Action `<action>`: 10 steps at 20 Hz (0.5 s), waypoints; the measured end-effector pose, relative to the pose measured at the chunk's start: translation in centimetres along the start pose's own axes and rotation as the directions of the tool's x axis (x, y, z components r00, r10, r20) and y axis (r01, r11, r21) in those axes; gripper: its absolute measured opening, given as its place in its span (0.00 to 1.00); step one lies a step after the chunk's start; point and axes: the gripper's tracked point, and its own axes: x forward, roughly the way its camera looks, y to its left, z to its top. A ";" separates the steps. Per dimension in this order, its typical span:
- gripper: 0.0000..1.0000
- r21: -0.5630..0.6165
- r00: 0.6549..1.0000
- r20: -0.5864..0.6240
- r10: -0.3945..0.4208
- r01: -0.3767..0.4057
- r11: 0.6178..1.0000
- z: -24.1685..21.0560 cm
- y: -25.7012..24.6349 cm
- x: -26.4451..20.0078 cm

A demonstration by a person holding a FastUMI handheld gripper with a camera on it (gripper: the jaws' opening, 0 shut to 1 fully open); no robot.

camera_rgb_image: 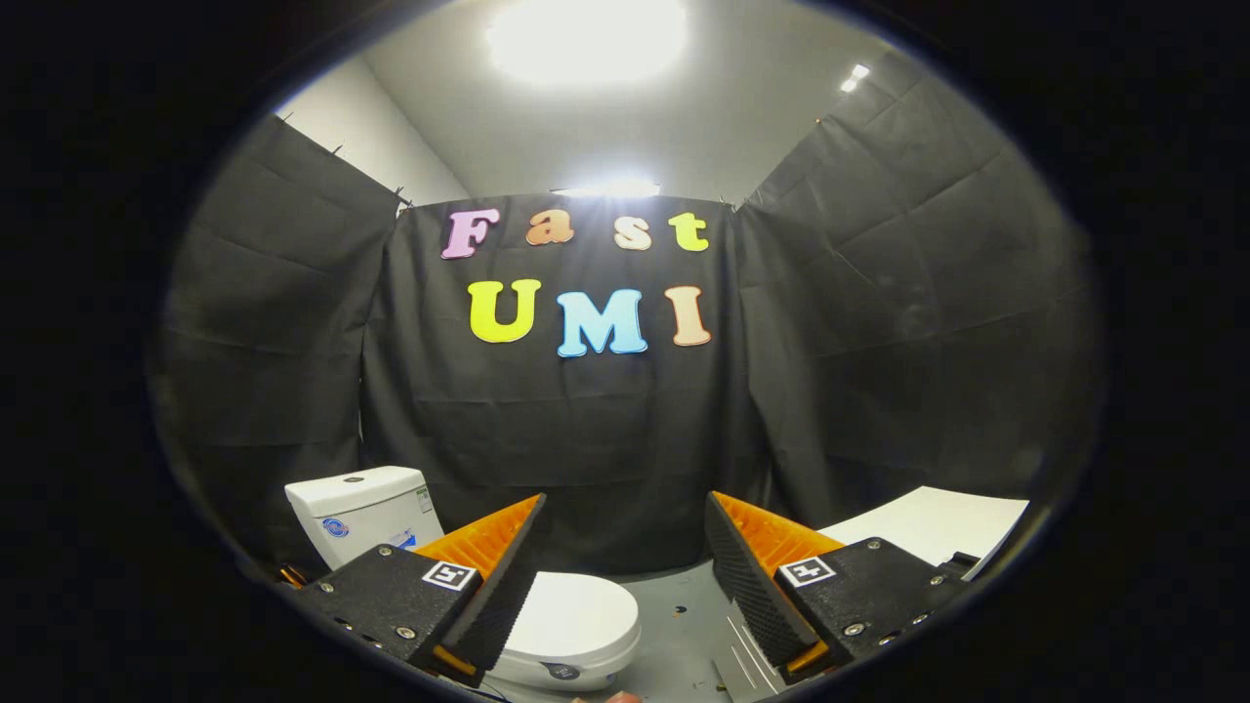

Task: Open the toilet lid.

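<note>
A white toilet stands below and to the left of my fingers, with its lid (576, 615) lying flat and closed over the bowl. Its white tank (361, 513) rises behind, against the black cloth wall. My gripper (625, 527) is held well above the toilet with its fingers wide apart and nothing between them. The left finger hides the lid's left part.
Black cloth walls close the booth on three sides. A white flat surface (937, 522) lies beyond the right finger. Grey floor (684, 625) shows between the toilet and that surface, with a pale ribbed panel (742, 669) near the right finger.
</note>
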 end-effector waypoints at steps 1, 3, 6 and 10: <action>0.97 -0.013 1.000 0.002 0.002 -0.002 1.000 0.2 0.1 0.0; 0.97 -0.026 1.000 0.005 0.012 -0.011 1.000 0.6 0.5 -0.1; 0.97 -0.019 0.999 0.010 0.035 -0.034 0.999 0.8 1.7 0.3; 0.96 0.036 0.996 -0.036 0.079 -0.078 0.996 -2.2 5.2 1.5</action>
